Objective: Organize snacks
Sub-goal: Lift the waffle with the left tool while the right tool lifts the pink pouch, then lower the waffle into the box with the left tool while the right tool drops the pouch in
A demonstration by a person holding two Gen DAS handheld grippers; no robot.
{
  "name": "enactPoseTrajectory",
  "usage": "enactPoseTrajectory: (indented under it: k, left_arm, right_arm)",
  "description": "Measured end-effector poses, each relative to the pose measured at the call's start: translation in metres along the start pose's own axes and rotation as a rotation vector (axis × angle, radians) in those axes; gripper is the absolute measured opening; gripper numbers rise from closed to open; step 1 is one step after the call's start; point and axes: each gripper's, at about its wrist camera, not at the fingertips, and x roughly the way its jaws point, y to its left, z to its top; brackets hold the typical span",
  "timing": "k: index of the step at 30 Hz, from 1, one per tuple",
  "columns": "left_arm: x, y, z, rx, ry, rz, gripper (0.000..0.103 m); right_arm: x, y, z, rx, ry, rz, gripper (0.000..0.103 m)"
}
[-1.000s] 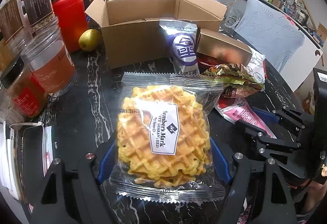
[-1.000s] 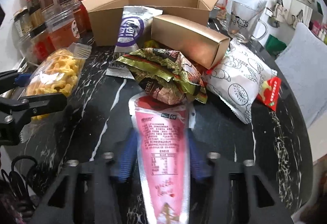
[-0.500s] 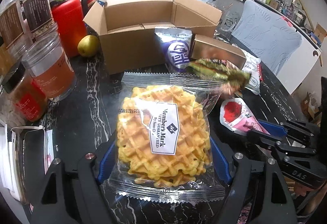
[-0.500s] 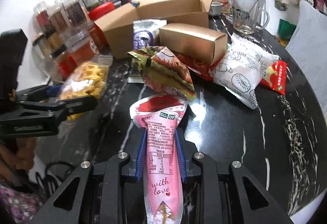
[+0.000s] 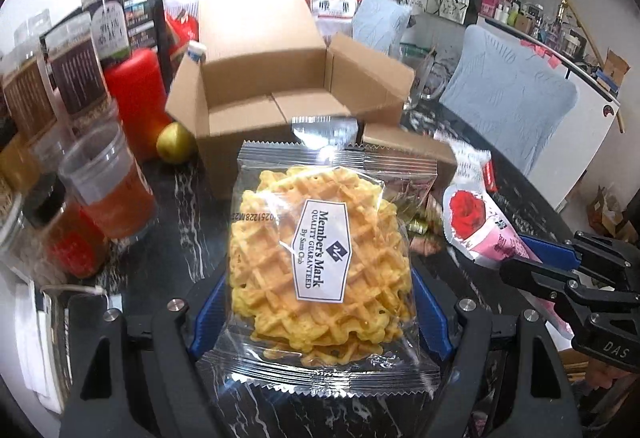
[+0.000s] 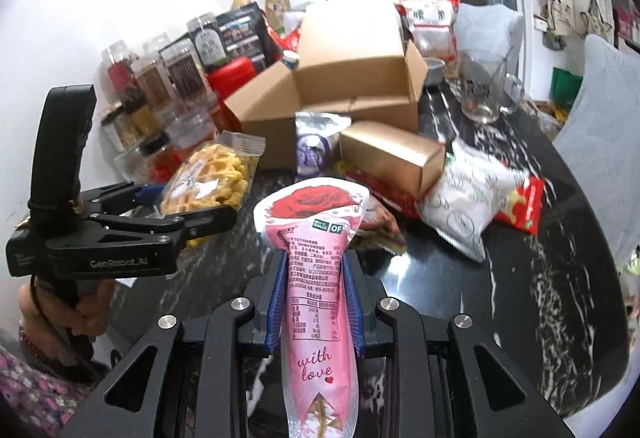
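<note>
Left wrist: left claw [image 5: 316,314] grips one waffle pack [image 5: 320,270]; right claw [image 6: 316,302] clamps one pink pouch [image 6: 316,278].

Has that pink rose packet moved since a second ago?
Yes. The pink packet, clamped in the right gripper, was flat on the table under the green bag; now it is lifted clear, its top against the gold box behind.

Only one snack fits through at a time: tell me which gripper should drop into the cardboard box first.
Left, probably. The left gripper holds the waffle pack directly facing the open cardboard box; the right gripper's pink rose pouch sits off to the side.
</note>
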Motion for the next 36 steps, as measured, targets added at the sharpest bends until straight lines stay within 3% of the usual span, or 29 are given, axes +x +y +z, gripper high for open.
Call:
enactPoseTrajectory:
  k: [11,36]
  left_arm:
    - [0.004,0.004,0.045,0.014,-0.075,0.011,0.08]
    - [0.07,0.04,0.173,-0.018,-0.186,0.06,0.08]
  right_arm:
    - [0.011,-0.011,0.043,0.014,-0.073,0.015,0.027]
    - [0.085,-0.045,0.171,-0.062,-0.153,0.044,0.027]
